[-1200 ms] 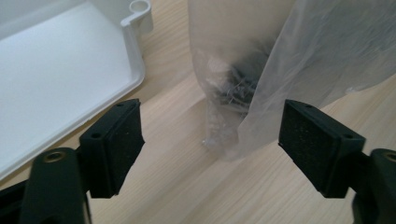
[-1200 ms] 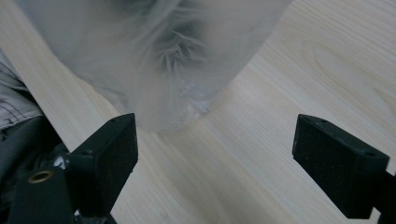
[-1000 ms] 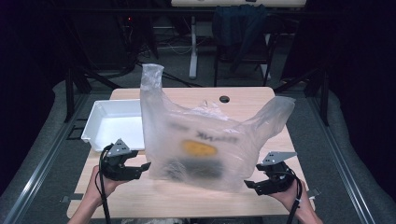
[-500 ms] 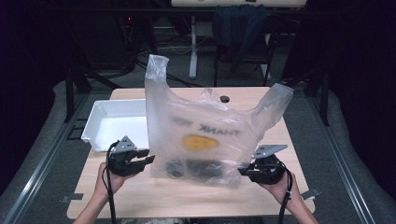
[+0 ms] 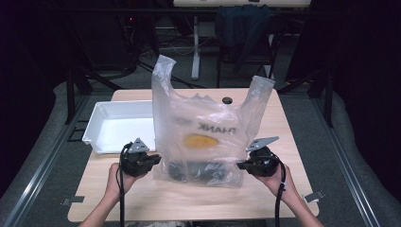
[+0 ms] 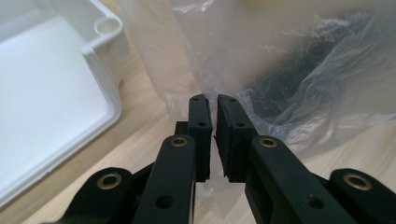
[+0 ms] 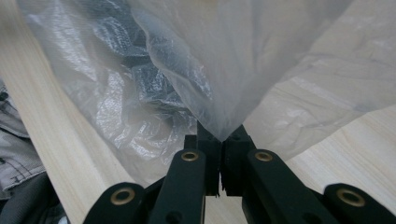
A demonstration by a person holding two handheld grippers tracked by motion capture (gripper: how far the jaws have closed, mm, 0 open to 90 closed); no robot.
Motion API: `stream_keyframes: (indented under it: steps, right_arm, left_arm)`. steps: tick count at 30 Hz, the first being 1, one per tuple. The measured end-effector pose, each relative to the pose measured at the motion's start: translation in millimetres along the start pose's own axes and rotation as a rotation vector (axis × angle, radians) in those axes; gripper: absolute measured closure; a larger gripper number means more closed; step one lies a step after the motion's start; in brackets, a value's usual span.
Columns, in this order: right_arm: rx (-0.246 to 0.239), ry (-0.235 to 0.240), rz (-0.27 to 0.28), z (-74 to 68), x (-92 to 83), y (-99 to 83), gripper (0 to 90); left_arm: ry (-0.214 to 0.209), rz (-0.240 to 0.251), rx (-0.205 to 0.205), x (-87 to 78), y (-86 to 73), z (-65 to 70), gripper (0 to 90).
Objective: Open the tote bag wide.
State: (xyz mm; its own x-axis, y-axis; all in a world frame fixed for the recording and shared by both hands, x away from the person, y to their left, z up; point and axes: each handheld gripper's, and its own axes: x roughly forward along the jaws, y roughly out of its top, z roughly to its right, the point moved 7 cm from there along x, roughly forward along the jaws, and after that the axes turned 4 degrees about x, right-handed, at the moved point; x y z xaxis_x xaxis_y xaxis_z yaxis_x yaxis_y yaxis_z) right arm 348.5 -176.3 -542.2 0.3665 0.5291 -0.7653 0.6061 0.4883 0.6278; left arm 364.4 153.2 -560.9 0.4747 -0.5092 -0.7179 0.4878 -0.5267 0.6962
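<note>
A translucent plastic bag [image 5: 208, 127] with mirrored lettering and a yellow mark stands upright on the wooden table [image 5: 189, 203], handles pointing up. Something dark [image 5: 196, 170] lies in its bottom. My left gripper [image 5: 153, 161] is at the bag's lower left corner. In the left gripper view its jaws [image 6: 215, 100] have just been closing and pinch the bag's film [image 6: 233, 56] in a narrow slit. My right gripper [image 5: 240, 165] is at the lower right corner. Its jaws [image 7: 223, 133] have also just closed and hold a gathered fold of the bag [image 7: 261, 60].
A white tray [image 5: 94, 137] sits on the table left of the bag, close to my left gripper, and its corner [image 6: 105, 60] shows in the left gripper view. A small black round thing [image 5: 227, 100] lies at the table's far edge. Bare wood lies in front of the bag.
Both grippers have moved inward to the bag's bottom corners and their jaws have closed on the film. The bag has drawn narrower and stands taller.
</note>
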Motion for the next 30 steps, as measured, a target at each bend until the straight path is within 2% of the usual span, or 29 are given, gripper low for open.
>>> stream_keyframes:
  steps: [5,7,8,11,16,17,20,22,25,28,29,30]
  right_arm:
    - [0.025,0.002,-0.052,5.8,17.6,2.7,88.7]
    - [0.031,0.007,-0.078,7.2,24.1,1.0,88.7]
    - [0.035,0.010,-0.089,7.7,26.1,-0.7,88.7]
    - [0.038,0.006,-0.099,9.6,26.3,-4.7,88.1]
    - [0.036,-0.005,-0.061,8.1,19.0,-2.7,77.6]
    - [0.038,0.008,-0.057,6.5,17.3,-2.9,72.4]
    - [0.047,0.007,-0.034,5.4,9.9,-2.2,58.6]
    - [0.046,0.006,-0.001,5.3,2.5,1.2,49.3]
    - [0.045,0.005,0.041,4.3,-7.1,8.1,40.6]
    - [0.061,-0.002,0.072,6.2,-9.3,19.3,38.5]
    - [0.067,-0.004,0.076,6.8,-7.7,21.6,40.4]
    - [0.066,-0.004,0.075,7.8,-5.5,23.5,46.7]
  left_arm:
    - [0.001,-0.063,0.003,10.2,-11.0,-1.6,85.4]
    - [0.008,-0.081,-0.009,14.2,-15.4,-1.9,85.7]
    - [0.012,-0.089,0.001,15.1,-17.1,-2.9,85.7]
    - [0.016,-0.091,-0.011,15.4,-19.3,-4.0,85.9]
    - [0.018,-0.089,-0.013,13.7,-21.0,-4.2,86.4]
    - [0.020,-0.090,-0.008,13.2,-21.3,-4.8,86.5]
    - [0.016,-0.092,-0.011,13.4,-22.2,-4.5,86.7]
    - [0.014,-0.098,-0.009,13.8,-23.2,-4.0,86.7]
    - [0.007,-0.102,-0.010,14.6,-24.9,-2.8,86.7]
    - [-0.002,-0.109,-0.012,15.4,-26.9,-2.4,86.7]
    - [-0.003,-0.112,-0.013,15.8,-27.5,-2.0,86.7]
    - [-0.004,-0.115,-0.011,16.0,-28.1,-1.6,86.7]
